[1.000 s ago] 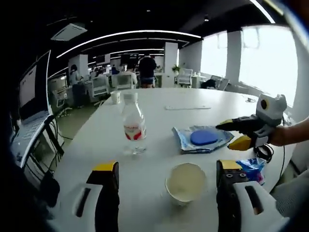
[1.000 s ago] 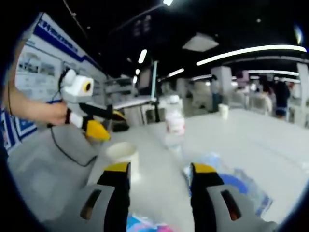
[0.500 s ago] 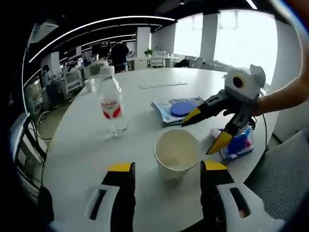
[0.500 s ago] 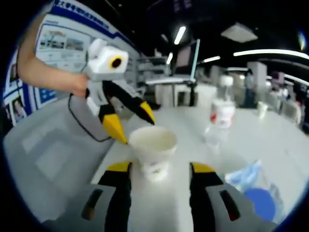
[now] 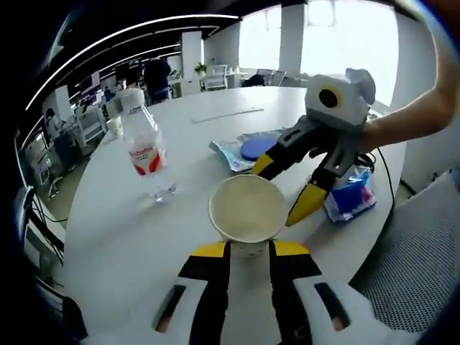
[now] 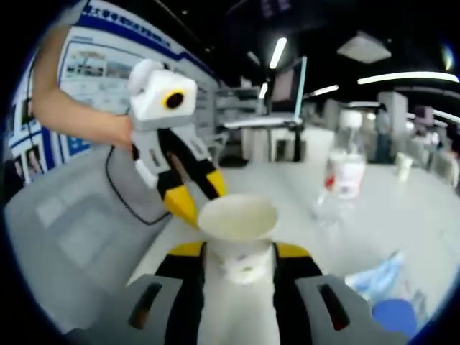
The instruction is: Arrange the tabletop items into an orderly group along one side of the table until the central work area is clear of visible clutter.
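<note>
In the left gripper view, the left claw (image 5: 249,251) has its jaws drawn in tight against the base of the paper cup (image 5: 246,208), so I judge it to be gripping the cup, which stands upright on the tabletop (image 5: 129,237) right at the claw's tips. The right claw (image 5: 282,188) reaches in from the right, jaws spread, one tip behind the cup's rim and one just beside its right wall. The step in hand looks like carrying the cup to the group. One claw is enough for that. A thin cup calls for a light, low squeeze and a level lift, and the other claw should back off so the rim is not crushed between the two. The cup looks empty, pale inside. Ahead and left of the claw stands a clear bottle (image 5: 144,151) with a red label and its cap on; I cannot tell its fill level. Beyond the cup lies a blue pouch (image 5: 237,151), and to the right a blue packet (image 5: 350,200).

In the right gripper view, the right claw (image 6: 239,251) flanks the same paper cup (image 6: 239,215), with the jaws close along its walls. Whether they press on it I cannot tell. The left claw (image 6: 198,195) sits just behind the cup's left rim. The bottle (image 6: 345,176) stands ahead to the right on the tabletop (image 6: 417,215), well apart from the cup.
</note>
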Demonstrator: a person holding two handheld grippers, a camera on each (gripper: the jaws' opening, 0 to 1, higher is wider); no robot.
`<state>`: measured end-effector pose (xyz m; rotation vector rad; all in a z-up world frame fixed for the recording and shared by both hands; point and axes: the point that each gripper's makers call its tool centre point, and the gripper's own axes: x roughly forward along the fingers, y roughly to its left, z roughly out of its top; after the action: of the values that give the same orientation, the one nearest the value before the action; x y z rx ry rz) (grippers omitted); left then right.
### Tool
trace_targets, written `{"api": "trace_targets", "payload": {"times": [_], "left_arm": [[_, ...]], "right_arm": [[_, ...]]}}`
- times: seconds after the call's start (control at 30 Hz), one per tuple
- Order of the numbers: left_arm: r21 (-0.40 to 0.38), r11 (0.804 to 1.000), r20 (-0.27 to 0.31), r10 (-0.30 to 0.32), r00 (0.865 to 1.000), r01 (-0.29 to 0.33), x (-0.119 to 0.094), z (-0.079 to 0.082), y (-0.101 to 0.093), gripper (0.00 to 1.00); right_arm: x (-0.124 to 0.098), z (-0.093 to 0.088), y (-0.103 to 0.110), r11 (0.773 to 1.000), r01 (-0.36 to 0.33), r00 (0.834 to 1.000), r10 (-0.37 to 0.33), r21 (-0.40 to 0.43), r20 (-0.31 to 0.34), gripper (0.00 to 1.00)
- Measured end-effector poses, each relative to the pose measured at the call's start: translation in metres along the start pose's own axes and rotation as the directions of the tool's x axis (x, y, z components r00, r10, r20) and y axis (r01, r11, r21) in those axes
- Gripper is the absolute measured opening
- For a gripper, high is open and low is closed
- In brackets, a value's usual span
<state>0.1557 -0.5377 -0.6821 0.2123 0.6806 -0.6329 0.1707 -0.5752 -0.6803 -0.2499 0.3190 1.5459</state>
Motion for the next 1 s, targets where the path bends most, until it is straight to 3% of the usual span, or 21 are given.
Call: {"api": "trace_targets", "payload": {"times": [0.5, 0.7, 1.0], "left_arm": [[0.019, 0.999, 0.067, 0.039, 0.997, -0.041, 0.006, 0.017, 0.012, 0.21], [0.043, 0.999, 0.095, 0.028, 0.995, -0.032, 0.017, 0.037, 0.007, 0.23], [0.057, 0.998, 0.126, 0.007, 0.992, -0.014, 0.032, 0.05, 0.014, 0.22]], "right_arm": [[-0.006, 0.007, -0.021, 0.997, 0.081, 0.996, -0.08, -0.009, 0.026, 0.32], [-0.01, 0.009, -0.031, 0.991, 0.131, 0.991, -0.13, -0.023, 0.024, 0.34], [-0.015, 0.009, -0.051, 0.98, 0.198, 0.98, -0.198, -0.008, 0.034, 0.34]]}}
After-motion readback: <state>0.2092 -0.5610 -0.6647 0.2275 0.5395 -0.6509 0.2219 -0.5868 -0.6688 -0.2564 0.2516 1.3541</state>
